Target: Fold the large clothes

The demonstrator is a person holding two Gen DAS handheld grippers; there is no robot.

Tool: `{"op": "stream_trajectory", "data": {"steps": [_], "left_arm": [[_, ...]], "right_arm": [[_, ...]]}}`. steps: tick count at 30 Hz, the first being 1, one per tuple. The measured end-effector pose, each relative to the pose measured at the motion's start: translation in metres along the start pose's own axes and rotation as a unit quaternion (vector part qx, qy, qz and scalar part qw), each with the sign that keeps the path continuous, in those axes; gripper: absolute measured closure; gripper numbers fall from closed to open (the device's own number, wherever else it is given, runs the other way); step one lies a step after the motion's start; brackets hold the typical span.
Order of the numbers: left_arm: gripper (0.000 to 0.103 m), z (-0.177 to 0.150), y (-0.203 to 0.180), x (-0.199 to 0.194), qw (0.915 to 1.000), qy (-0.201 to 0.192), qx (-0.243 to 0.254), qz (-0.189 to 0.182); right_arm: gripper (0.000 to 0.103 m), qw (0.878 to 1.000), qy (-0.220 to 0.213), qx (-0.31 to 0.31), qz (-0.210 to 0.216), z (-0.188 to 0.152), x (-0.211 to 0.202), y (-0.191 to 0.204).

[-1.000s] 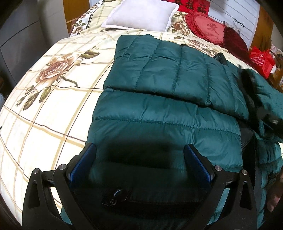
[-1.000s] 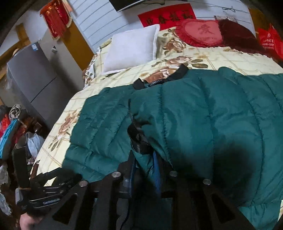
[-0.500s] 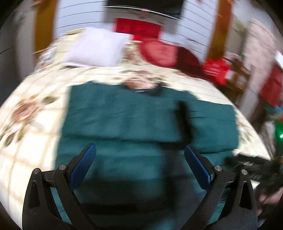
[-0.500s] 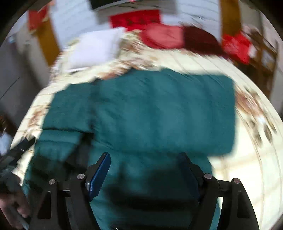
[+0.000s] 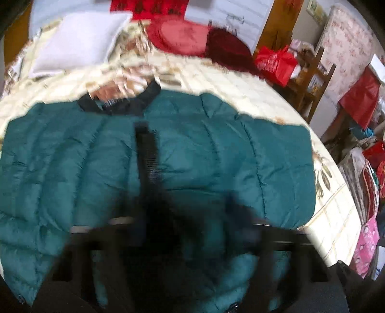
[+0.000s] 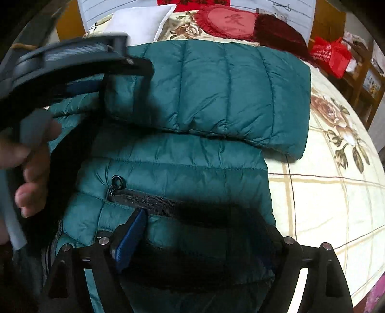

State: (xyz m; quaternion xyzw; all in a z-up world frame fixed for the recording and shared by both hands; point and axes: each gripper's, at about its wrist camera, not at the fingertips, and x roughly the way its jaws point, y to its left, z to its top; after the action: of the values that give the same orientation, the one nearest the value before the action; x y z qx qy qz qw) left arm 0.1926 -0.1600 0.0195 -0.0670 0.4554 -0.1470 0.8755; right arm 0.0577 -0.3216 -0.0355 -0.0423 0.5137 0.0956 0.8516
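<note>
The right gripper (image 6: pixel 199 243) sits lowest in its own view, black-framed with blue pads. Its jaws stand wide apart, having just been opening, and hang over the hem end of the teal quilted puffer jacket (image 6: pixel 192 168) without pinching it. The jacket lies spread on the cream floral bedspread with tan grid lines (image 6: pixel 324 204) and reaches close to the bed's right edge.

Just beyond the pads a black pocket zip (image 6: pixel 149 199) runs across the fabric, with its round metal pull (image 6: pixel 117 180) at the left end. At the left edge of this view a person's hand (image 6: pixel 31 168) holds the left gripper (image 6: pixel 120 75), which reaches over the jacket's upper left part.

The left gripper's jaws have just been closing. Its own camera is smeared by motion, so I cannot tell whether they are fully together or caught on fabric.

Further up, a quilted sleeve panel (image 6: pixel 216 91) lies folded across the body, its cuff end towards the right. In the left wrist view a black front zip strip (image 5: pixel 146 154) runs up to the black collar (image 5: pixel 120 103).

Beyond the jacket sit a white square pillow (image 6: pixel 137 21), a round red frilled cushion (image 6: pixel 226 21) and a dark red plush cushion (image 6: pixel 281 33). Off the bed's right side are a red paper bag (image 6: pixel 329 56) and a wooden chair (image 5: pixel 310 74).
</note>
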Motion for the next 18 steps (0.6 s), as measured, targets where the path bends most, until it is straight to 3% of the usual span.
{"op": "stream_trajectory", "data": {"steps": [1, 5, 11, 14, 18], "left_arm": [[0.096, -0.001, -0.001, 0.002, 0.9999, 0.008, -0.002, -0.013], [0.098, -0.006, -0.008, -0.031, 0.9988, -0.036, 0.02, -0.026], [0.098, 0.008, 0.026, -0.135, 0.9895, -0.134, -0.005, -0.054], [0.098, 0.015, 0.057, -0.173, 0.9859, -0.163, -0.014, -0.037], [0.098, 0.011, 0.111, -0.184, 0.9863, -0.159, -0.042, 0.001]], "right_arm": [[0.019, 1.0, 0.001, 0.0, 0.0, -0.001, 0.0, -0.001], [0.017, 1.0, 0.004, 0.003, -0.003, 0.001, 0.003, 0.002], [0.016, 1.0, 0.005, 0.009, -0.008, 0.004, 0.0, 0.004], [0.016, 1.0, 0.007, 0.01, -0.011, 0.015, 0.005, 0.003], [0.015, 1.0, 0.008, 0.012, -0.013, 0.019, 0.007, 0.006]]}}
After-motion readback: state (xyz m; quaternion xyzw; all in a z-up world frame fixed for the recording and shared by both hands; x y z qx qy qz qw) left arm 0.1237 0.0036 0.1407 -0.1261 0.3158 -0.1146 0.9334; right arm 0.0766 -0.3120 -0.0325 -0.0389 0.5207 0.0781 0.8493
